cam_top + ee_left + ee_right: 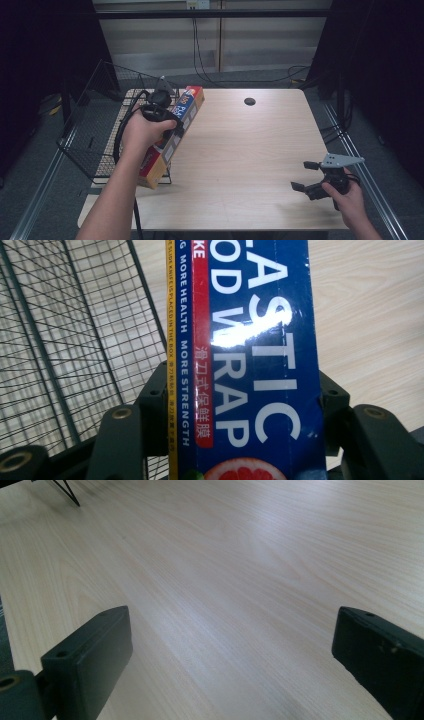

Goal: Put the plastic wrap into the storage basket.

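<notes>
Right gripper [306, 176] idles near the table's [240, 160] front edge, jaws spread on nothing, while left gripper [167, 116] pinches the long blue plastic-wrap box [176, 136] tilted at the black wire basket's [95, 125] rim, seemingly mid-transfer.

Two black grippers are seen in the high view. The left gripper [167, 117] is topped by a grey three-cornered plate, and a black cable loops off toward 8 o'clock. The right gripper [305, 176] carries the same grey plate. In the gripper views, matte black blocky jaws with brass-ringed screw holes are shown. Both forearms are bare; no sleeves are seen.
</notes>
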A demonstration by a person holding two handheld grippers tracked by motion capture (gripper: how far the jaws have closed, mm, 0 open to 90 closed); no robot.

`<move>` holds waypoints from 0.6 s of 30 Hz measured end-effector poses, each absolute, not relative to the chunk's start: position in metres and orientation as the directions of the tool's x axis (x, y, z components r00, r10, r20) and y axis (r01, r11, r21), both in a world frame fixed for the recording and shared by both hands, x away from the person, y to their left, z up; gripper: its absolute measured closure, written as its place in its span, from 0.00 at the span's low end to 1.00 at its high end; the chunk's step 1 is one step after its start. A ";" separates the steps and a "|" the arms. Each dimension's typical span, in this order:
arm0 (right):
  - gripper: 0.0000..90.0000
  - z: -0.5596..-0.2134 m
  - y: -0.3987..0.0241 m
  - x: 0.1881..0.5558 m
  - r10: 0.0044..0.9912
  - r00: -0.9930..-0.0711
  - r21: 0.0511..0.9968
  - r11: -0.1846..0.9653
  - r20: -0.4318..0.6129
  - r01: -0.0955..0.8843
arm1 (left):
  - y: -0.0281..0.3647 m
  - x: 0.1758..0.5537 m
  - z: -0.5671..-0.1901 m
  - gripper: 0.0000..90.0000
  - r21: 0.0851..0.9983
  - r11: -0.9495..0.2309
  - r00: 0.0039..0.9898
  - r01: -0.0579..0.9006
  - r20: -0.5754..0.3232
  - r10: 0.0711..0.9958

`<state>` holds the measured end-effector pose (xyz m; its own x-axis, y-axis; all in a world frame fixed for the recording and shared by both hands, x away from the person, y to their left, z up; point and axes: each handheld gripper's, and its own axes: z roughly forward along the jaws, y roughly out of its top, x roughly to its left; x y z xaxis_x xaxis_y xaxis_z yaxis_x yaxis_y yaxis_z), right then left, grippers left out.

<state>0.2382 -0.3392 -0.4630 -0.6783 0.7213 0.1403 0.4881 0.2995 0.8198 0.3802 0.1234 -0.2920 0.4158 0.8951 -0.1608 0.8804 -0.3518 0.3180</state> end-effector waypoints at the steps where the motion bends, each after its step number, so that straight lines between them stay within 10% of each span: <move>1: 0.03 -0.463 -0.339 0.238 0.721 -0.678 0.820 0.300 0.140 0.488 | 0.124 0.380 -0.291 0.48 0.309 -0.351 0.413 0.884 -0.162 0.896; 18: 0.03 -0.463 -0.339 0.238 0.721 -0.679 0.821 0.302 0.134 0.484 | 0.144 0.385 -0.275 0.48 0.327 -0.307 0.371 0.894 -0.156 0.915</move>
